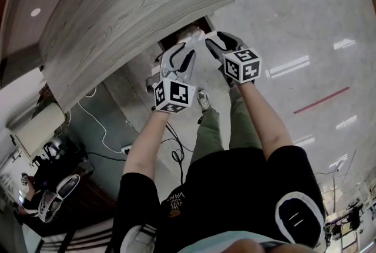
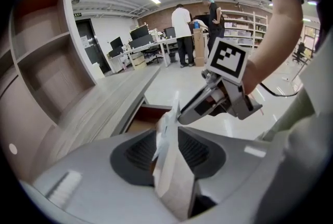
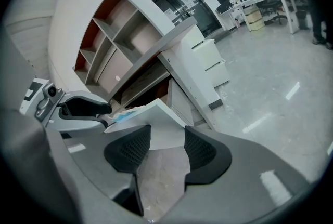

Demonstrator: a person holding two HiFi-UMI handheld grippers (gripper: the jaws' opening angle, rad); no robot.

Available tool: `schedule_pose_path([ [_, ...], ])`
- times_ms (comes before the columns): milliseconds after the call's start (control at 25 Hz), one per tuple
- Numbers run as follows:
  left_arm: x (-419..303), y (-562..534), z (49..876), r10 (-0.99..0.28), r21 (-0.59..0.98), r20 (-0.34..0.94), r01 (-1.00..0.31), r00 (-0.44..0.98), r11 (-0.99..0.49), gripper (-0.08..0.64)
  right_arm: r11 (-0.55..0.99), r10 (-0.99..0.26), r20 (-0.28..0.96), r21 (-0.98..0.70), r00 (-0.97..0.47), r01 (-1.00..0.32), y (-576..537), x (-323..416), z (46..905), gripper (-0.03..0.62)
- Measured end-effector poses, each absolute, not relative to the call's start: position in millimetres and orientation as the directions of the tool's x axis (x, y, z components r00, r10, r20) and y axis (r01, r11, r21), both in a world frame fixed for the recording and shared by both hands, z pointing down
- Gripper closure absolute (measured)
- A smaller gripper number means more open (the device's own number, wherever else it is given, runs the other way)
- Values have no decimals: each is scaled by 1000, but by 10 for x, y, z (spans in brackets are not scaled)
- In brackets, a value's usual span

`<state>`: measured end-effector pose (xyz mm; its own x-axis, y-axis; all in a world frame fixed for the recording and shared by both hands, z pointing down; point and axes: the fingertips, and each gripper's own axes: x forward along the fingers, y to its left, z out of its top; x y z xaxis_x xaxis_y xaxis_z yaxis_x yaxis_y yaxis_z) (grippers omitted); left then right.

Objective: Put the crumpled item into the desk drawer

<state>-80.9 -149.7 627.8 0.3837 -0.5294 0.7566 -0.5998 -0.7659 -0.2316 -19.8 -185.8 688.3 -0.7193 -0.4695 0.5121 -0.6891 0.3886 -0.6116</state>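
The crumpled item is a white, creased sheet [image 1: 192,37] hanging over the open desk drawer [image 1: 176,39], which shows a brown inside [image 2: 141,119]. My left gripper [image 1: 187,53] is open. The sheet [image 2: 169,166] stands in the gap between its pads without being pressed. My right gripper [image 1: 212,41] comes in from the right, and its tip [image 2: 181,115] meets the sheet's top edge. In the right gripper view the sheet [image 3: 156,119] spans the tips of the jaws [image 3: 166,145], which are shut on it. The left gripper's tip [image 3: 91,109] is at the sheet's left end.
The grey wood desk top [image 1: 117,17] juts over the drawer. Red-backed shelves [image 2: 47,62] stand behind it, with a white drawer cabinet [image 3: 208,62] at its end. Cables [image 1: 100,128] trail on the floor by the person's shoe [image 1: 203,99]. People [image 2: 183,30] stand at far desks.
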Motion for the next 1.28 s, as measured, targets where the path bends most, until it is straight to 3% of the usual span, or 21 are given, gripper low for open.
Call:
schedule_pose_path([
  [640, -649, -1505, 6504, -452, -187, 803, -555, 390, -811, 419, 392, -461, 516, -612, -722, -687, -1855, -197, 6871, 411],
  [800, -603, -1497, 6556, -430, -193, 817, -521, 385, -831, 391, 391, -459, 518, -612, -722, -688, -1847, -202, 6887, 411],
  [1280, -606, -1531, 6421, -441, -188, 810, -541, 387, -820, 390, 390, -469, 519, -604, -715, -695, -1850, -155, 6837, 411],
])
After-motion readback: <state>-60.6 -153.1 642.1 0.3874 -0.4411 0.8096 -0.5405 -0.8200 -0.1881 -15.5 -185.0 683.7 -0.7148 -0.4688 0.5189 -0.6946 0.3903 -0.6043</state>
